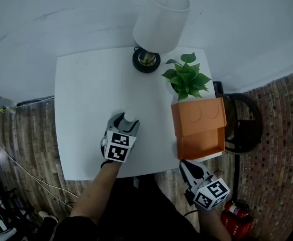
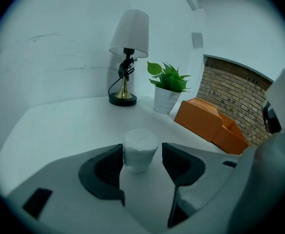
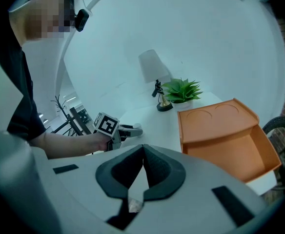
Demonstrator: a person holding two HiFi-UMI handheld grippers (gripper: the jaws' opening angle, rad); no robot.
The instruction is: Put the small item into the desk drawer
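Observation:
A small white cup-shaped item (image 2: 140,151) stands on the white table (image 1: 86,99). My left gripper (image 1: 126,120) is low over the table's front middle and open. Its jaws stand close on either side of the item, with a thin gap showing at the right one. An orange desk drawer box (image 1: 197,115) sits at the table's right edge, and its drawer (image 1: 201,143) is pulled out toward me. The drawer (image 3: 230,155) looks empty. My right gripper (image 1: 187,166) hovers just in front of the drawer, off the table's front edge, shut on nothing.
A white-shaded lamp (image 1: 159,21) stands at the back of the table. A potted green plant (image 1: 186,79) stands behind the orange box. A black ring-shaped object (image 1: 244,122) lies right of the table, and a red object (image 1: 234,219) sits on the floor near my right hand.

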